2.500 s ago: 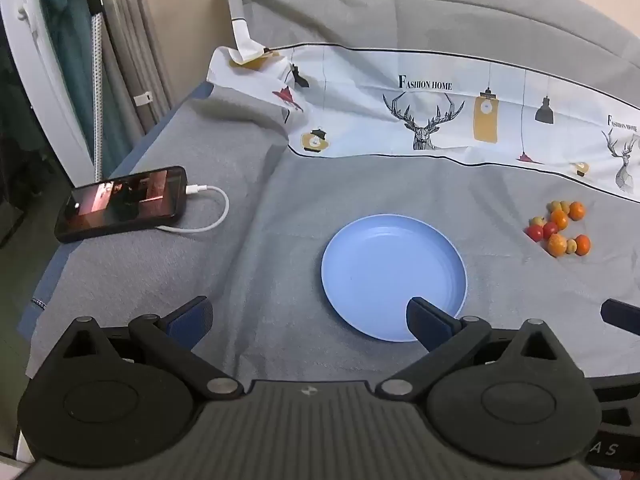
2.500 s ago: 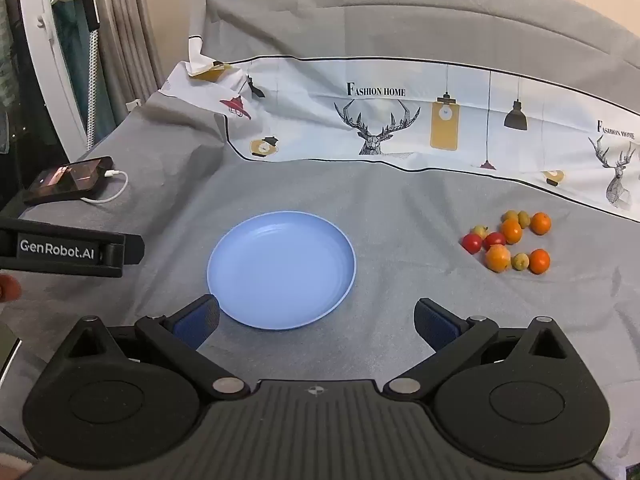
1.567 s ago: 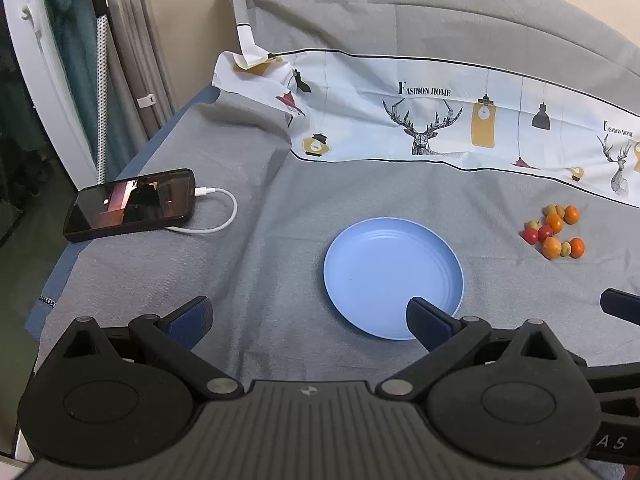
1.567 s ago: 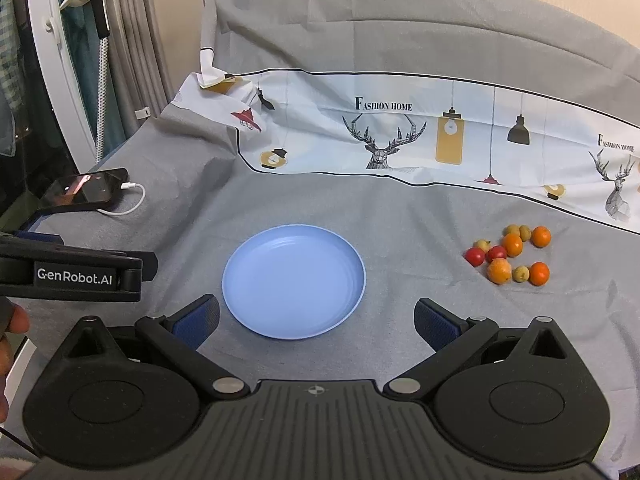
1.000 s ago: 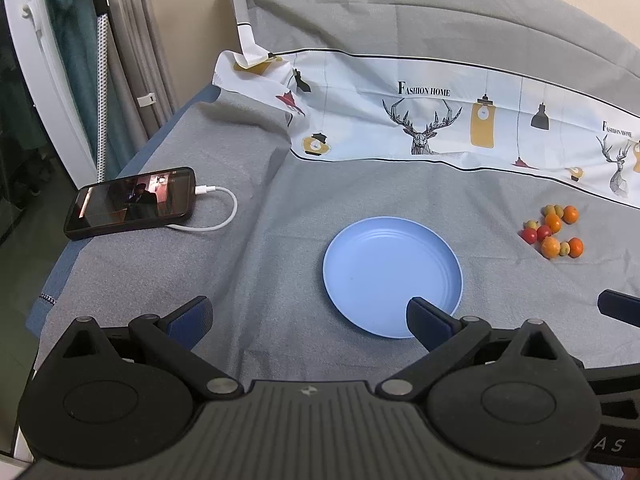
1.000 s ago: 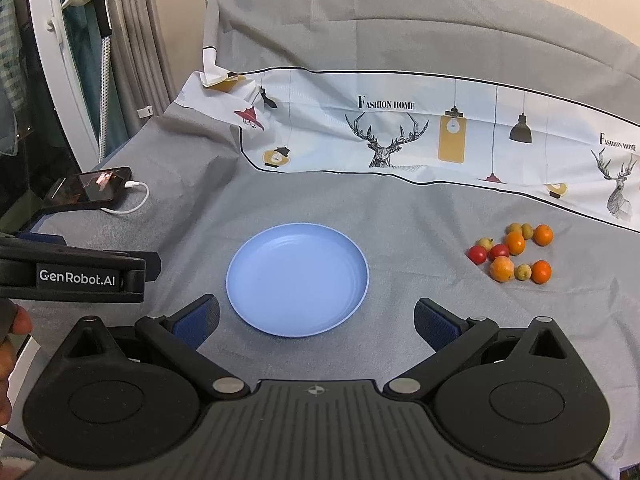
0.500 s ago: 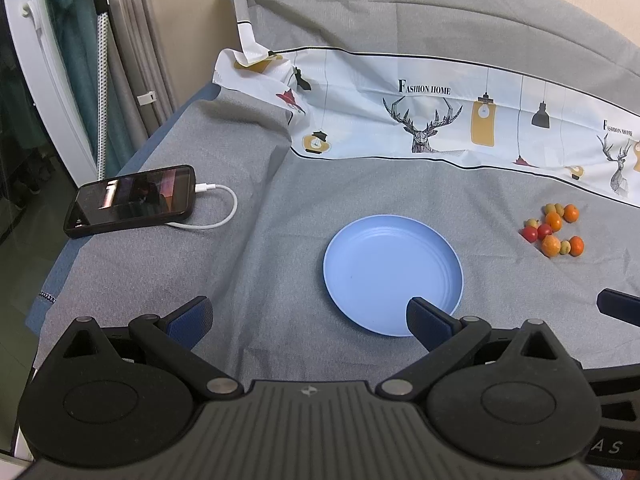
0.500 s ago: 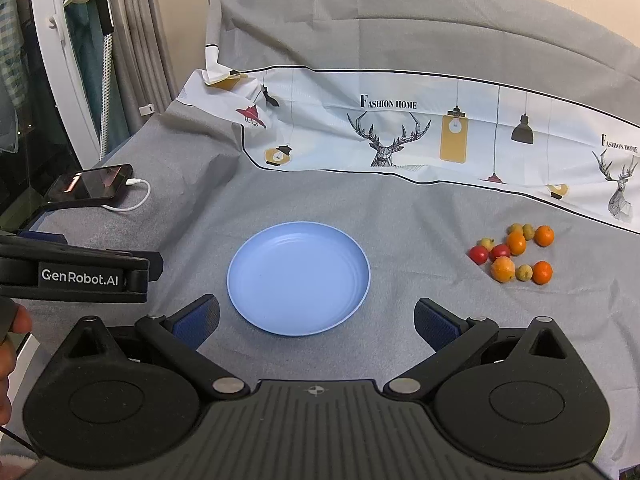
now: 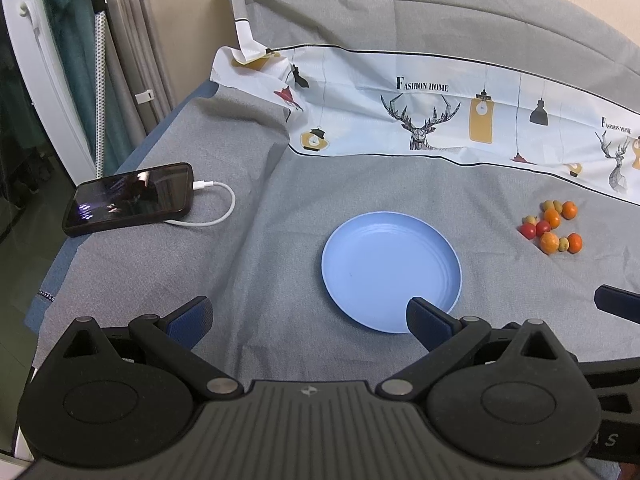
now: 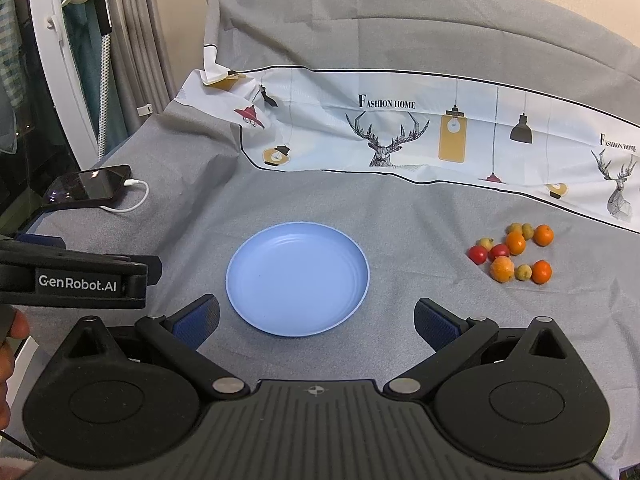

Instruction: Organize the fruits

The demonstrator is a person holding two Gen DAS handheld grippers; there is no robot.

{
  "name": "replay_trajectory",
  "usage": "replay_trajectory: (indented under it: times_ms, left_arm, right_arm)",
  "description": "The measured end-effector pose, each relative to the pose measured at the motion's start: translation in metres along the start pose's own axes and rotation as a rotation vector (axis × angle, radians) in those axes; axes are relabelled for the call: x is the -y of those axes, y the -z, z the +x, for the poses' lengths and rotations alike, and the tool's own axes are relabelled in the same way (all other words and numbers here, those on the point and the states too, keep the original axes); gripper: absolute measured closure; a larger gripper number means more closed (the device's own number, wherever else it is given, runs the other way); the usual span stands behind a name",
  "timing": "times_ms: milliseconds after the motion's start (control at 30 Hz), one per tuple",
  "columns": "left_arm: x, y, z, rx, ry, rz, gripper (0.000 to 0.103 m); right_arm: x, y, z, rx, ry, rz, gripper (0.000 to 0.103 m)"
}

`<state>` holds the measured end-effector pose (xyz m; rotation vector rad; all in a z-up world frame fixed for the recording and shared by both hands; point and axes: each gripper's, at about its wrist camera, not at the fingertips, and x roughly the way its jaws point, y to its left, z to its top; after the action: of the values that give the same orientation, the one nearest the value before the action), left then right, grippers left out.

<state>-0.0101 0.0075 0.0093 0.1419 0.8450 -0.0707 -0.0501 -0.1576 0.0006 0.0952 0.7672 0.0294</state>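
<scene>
Starting stage, judging by layout: round light-blue plastic plate (image 10: pixel 297 278) empty, just ahead of right claw (image 10: pixel 316 318). Cluster of small orange, red and yellow-green fruits (image 10: pixel 514 256) ahead-right on grey cloth-covered counter (image 10: pixel 400 216), all unmoved (none gripped). Left claw (image 9: pixel 308 316) and right claw both spread apart, empty.

Home room, cloth-covered table (image 9: pixel 280 200), charging phone (image 9: pixel 130 199), curtains (image 10: pixel 132 40)

L hand-held gripper (image 9: pixel 308 316) & R hand-held gripper (image 10: pixel 316 320) side by side, both jaws wide apart, nothing held.
</scene>
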Motion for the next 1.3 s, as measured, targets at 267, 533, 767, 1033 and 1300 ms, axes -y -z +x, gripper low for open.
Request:
replay_trajectory:
  times_ms: [267, 533, 767, 1033, 1300]
  left_arm:
    - [0.001, 0.0, 0.001, -0.018, 0.0, 0.0, 0.0]
    - [0.002, -0.001, -0.001, -0.023, -0.015, -0.005, 0.0]
    - [0.008, -0.004, -0.002, -0.035, -0.009, 0.009, 0.0]
    - [0.015, -0.005, -0.009, -0.024, -0.038, 0.013, 0.0]
    - [0.032, -0.01, -0.007, -0.045, -0.05, 0.031, 0.0]
  right_arm:
    - [0.001, 0.001, 0.001, -0.003, -0.004, 0.011, 0.0]
    - [0.005, 0.003, 0.0, 0.002, -0.008, 0.025, 0.0]
    - [0.013, 0.005, -0.003, 0.004, 0.002, 0.053, 0.0]
    - [0.027, 0.007, -0.013, 0.027, 0.022, 0.083, 0.0]
    - [0.048, 0.011, -0.02, 0.042, 0.033, 0.132, 0.0]
